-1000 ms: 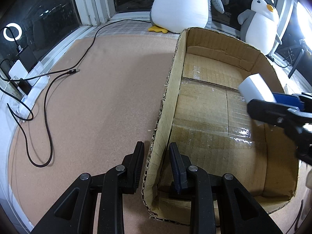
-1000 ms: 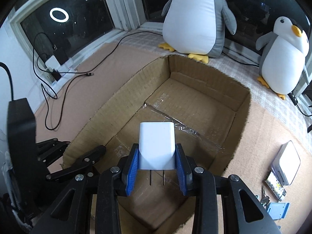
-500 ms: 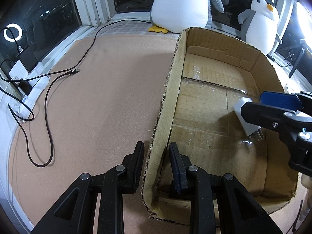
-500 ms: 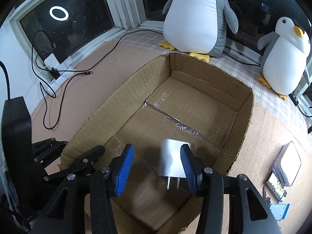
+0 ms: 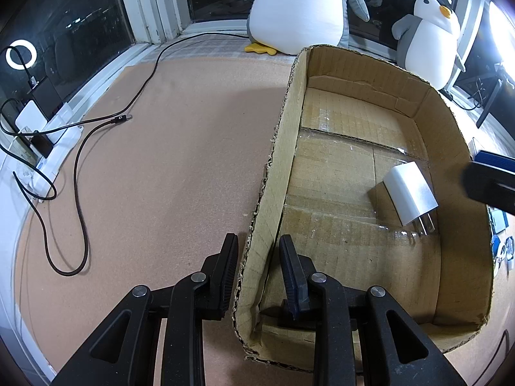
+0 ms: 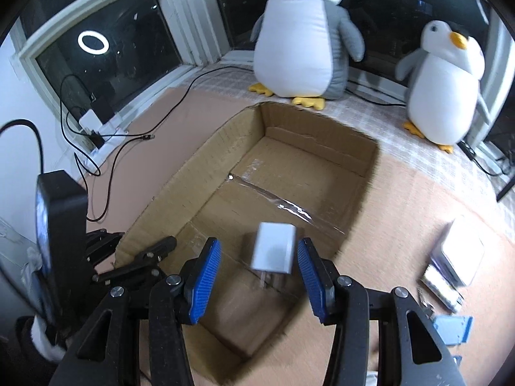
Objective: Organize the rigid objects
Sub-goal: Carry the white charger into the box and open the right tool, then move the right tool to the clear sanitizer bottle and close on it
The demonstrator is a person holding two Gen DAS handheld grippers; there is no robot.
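I work on a tan cork-like floor (image 5: 180,148) by a dark bay window (image 6: 106,61), where two plush penguins (image 6: 299,38) sit on a pale checked mat. My left gripper (image 5: 257,267) straddles the near wall of the cardboard box (image 5: 273,173) — fingers either side, whether they pinch it I cannot tell. My right gripper (image 6: 259,276) hangs above the box with its blue pads spread, empty. The white charger (image 5: 408,193) lies on the box's taped bottom, prongs toward me. A black cable (image 5: 80,148) snakes across the floor — small items (image 6: 450,267) lie right of the box.
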